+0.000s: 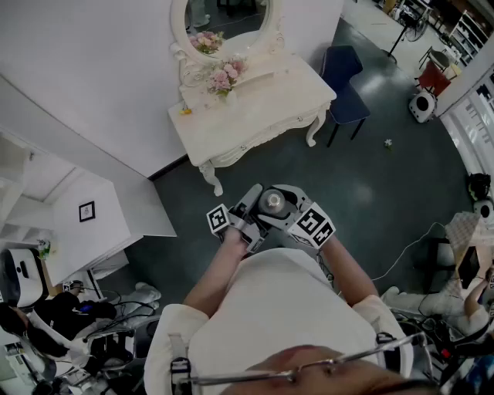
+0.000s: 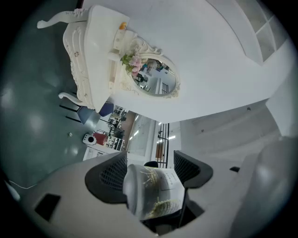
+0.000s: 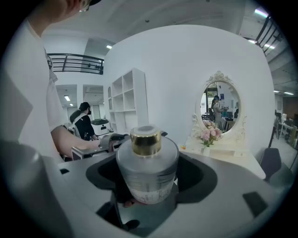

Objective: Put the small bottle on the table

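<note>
The small bottle [image 1: 272, 202], frosted glass with a gold cap, hangs in the air in front of my chest, cap upward. My left gripper [image 1: 251, 207] and right gripper [image 1: 292, 208] meet around it from either side. In the left gripper view the bottle [image 2: 156, 190] lies sideways and fills the gap between the dark pads [image 2: 108, 179] of the left gripper [image 2: 149, 171]. In the right gripper view the bottle [image 3: 147, 167] stands upright, wedged between the jaws of the right gripper [image 3: 148, 174]. The white dressing table [image 1: 266, 108] stands ahead across the dark floor.
An oval mirror [image 1: 224, 19] and pink flowers [image 1: 224, 77] stand at the table's back, and a small orange item [image 1: 185, 111] lies at its left end. A blue chair [image 1: 343, 85] is at its right. A white cabinet [image 1: 85, 220] is at my left.
</note>
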